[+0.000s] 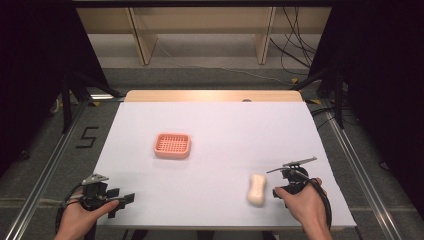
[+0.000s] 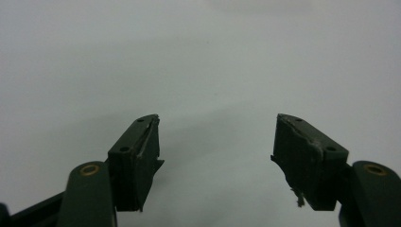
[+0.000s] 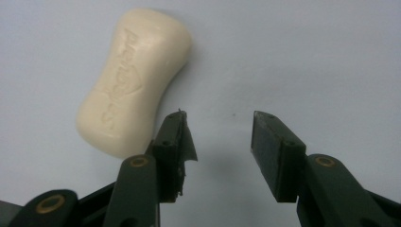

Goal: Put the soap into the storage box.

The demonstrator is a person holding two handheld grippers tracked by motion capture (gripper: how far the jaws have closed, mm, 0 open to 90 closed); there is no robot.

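Right gripper [image 3: 218,124] stood with its jaws apart and nothing between them, low over the white table [image 1: 220,135] at my near right; the soap bar [image 3: 134,82] lay flat just beside its left jaw, outside the gap; I judged the grasp not yet made; the pink soap dish [image 1: 172,145] sat well apart toward the middle, with nothing in it; left gripper [image 1: 121,200] idled open at the near left edge; lifting and placing the soap seemingly all remained.
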